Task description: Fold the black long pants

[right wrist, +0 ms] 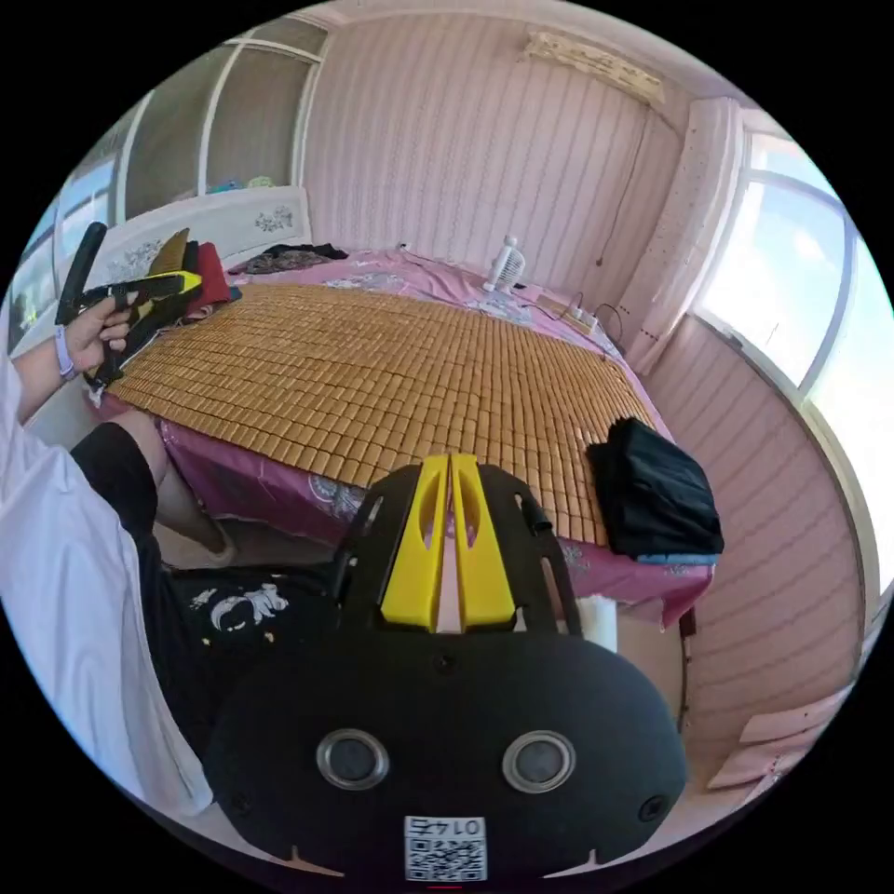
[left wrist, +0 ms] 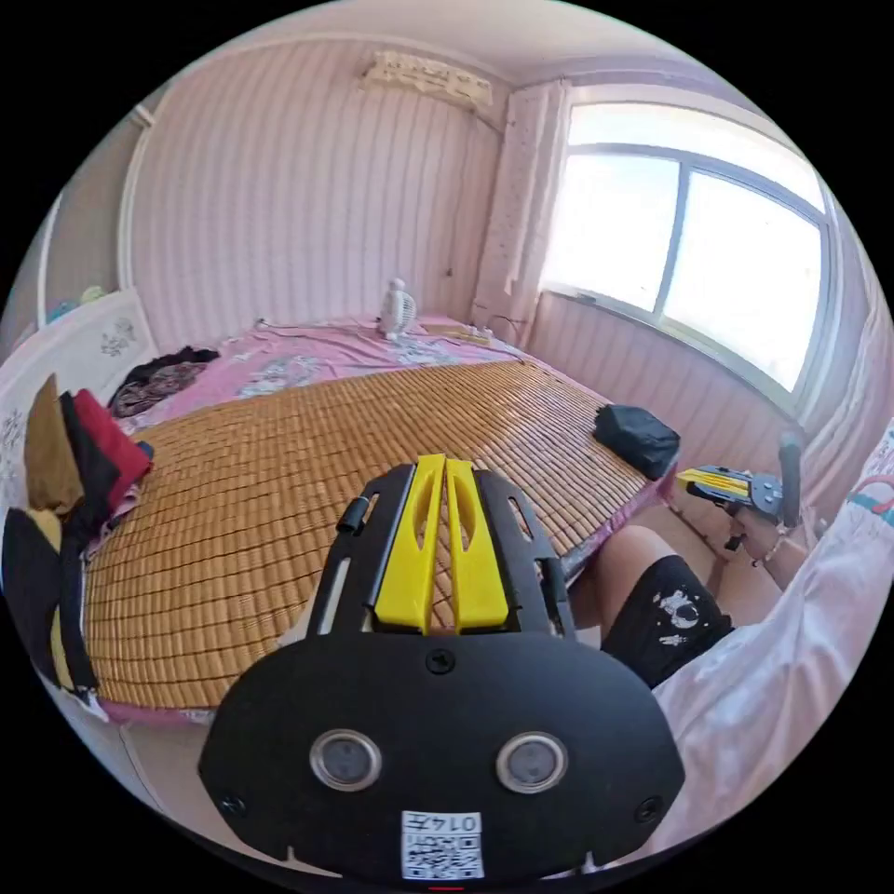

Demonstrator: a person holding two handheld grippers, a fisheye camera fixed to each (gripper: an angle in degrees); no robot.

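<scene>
Yellow jaws of the left gripper (left wrist: 445,466) sit dead centre in the left gripper view, pressed together w/ nothing between them, hanging over the bamboo mat (left wrist: 279,484) on the bed. Right gripper (right wrist: 451,463) reads the same in the right gripper view: jaws clenched on nothing, near the bed's edge. I've got the black long pants (right wrist: 656,503) as a folded bundle at centre right of the right gripper view, lying on the mat's corner; in the left gripper view they're at mid right, well apart from both grippers. Pile of clothes (left wrist: 65,503) at left edge of the left gripper view, red, brown, black & yellow mixed. Small white fan (left wrist: 398,309) upright at the far side of the bed. Window (left wrist: 708,261) upper right, bright.
</scene>
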